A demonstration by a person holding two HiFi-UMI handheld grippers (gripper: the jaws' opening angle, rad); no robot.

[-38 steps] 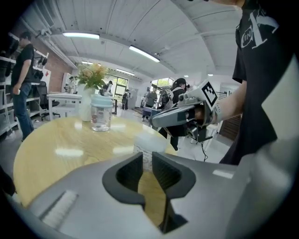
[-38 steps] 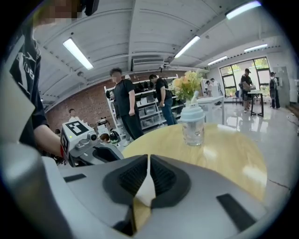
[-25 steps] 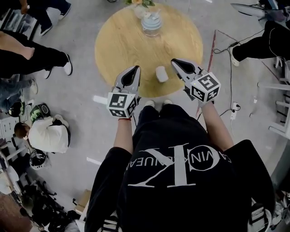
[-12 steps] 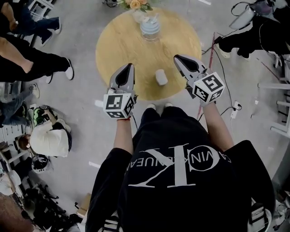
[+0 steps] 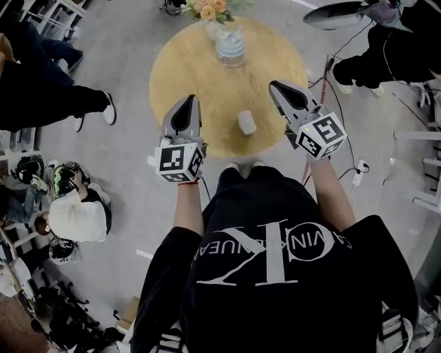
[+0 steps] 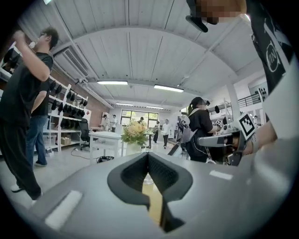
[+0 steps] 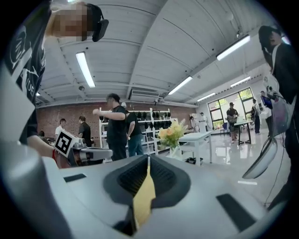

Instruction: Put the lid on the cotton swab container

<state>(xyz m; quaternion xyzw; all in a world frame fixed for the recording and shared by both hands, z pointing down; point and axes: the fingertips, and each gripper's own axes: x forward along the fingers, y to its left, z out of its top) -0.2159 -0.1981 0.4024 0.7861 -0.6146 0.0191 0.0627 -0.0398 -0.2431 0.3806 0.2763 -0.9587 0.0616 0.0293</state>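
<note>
On the round wooden table (image 5: 186, 62) a clear cotton swab container (image 5: 231, 43) stands at the far side, open at the top. A small white lid (image 5: 247, 123) lies near the table's front edge, between my two grippers. My left gripper (image 5: 189, 101) hovers over the table's front left edge, shut and empty. The right gripper (image 5: 275, 85) hovers over the front right edge, also shut with nothing in it. Both point away from me. In the left gripper view the jaws (image 6: 148, 155) meet; in the right gripper view the jaws (image 7: 148, 159) meet too.
A vase of flowers (image 5: 209, 9) stands behind the container at the table's far edge. People stand or sit on the floor at the left (image 5: 76, 214) and upper right (image 5: 386, 55). A cable and plug (image 5: 357, 165) lie on the floor at the right.
My left gripper has moved slightly left and forward and turned to point straight ahead. The right gripper has barely shifted. People around the table have moved.
</note>
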